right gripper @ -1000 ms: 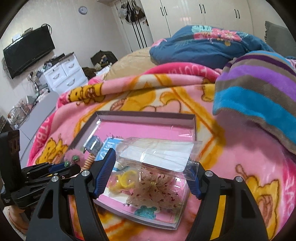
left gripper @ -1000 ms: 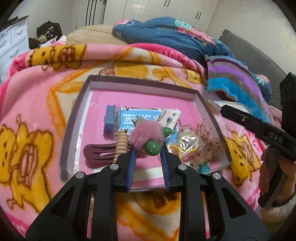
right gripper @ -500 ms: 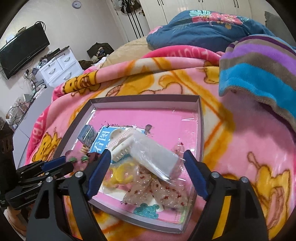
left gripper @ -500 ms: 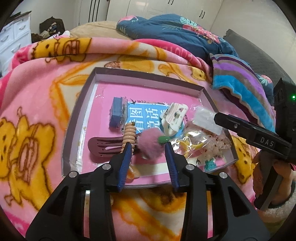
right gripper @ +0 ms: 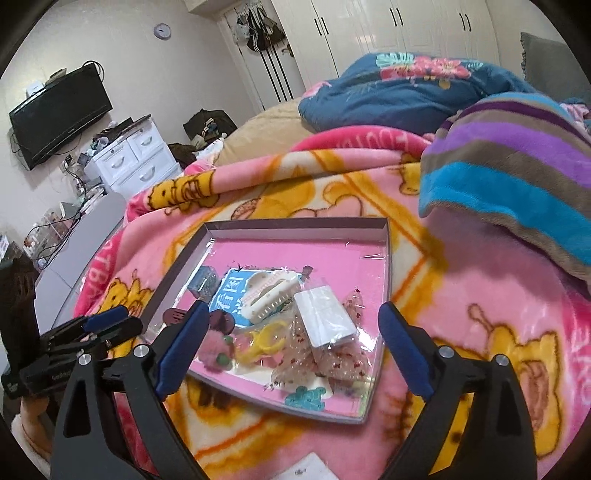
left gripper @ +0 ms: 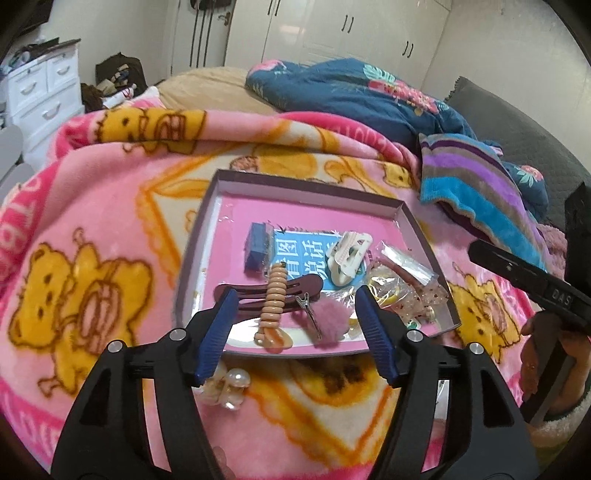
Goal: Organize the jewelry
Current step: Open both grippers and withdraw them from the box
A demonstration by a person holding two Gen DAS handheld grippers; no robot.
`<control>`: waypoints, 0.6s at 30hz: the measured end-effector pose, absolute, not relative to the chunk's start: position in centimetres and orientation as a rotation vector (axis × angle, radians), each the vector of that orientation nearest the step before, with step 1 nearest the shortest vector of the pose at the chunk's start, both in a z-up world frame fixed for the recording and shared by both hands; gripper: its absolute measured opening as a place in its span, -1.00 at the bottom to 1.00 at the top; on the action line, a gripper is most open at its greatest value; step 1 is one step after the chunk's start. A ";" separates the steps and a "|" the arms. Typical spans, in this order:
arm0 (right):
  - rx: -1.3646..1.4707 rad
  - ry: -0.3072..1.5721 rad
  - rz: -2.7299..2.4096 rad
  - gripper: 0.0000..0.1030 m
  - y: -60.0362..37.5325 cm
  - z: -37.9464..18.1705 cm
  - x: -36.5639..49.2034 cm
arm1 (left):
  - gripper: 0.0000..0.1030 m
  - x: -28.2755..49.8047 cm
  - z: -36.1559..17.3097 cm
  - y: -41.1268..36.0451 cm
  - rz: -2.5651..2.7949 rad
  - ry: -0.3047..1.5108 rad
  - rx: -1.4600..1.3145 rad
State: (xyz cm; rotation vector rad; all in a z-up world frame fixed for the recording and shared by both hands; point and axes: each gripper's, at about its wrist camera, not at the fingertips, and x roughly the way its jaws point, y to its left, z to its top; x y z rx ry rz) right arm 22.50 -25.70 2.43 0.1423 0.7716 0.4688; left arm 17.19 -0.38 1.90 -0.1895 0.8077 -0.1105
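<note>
Left tongs (left gripper: 295, 306) gape empty over the near edge of the shallow grey cardboard tray (left gripper: 428, 240), fluffy pink pompom clip (left gripper: 330, 319) between their tips. Right tongs (right gripper: 291, 332) likewise spread, hovering level; clear plastic packet (right gripper: 325, 319) lies between them.

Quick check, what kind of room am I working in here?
Most likely a bedroom: the tray sits on a bed's pink cartoon blanket, with white wardrobe doors and a wall-mounted TV behind.

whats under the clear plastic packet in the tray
The clear packet lies on a speckled sheer bag, with a yellow ring poking out beside it. Anything else beneath it is hidden.
</note>
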 end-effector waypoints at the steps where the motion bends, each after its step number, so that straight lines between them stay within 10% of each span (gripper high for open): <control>1: 0.136 0.764 0.469 0.80 -25.8 2.7 22.0 | 0.36 16.8 2.2 -0.2 -0.102 0.800 -0.187; 18: 0.057 0.772 0.472 0.87 -25.8 1.9 16.4 | 0.67 12.5 2.3 2.0 -0.009 0.781 -0.166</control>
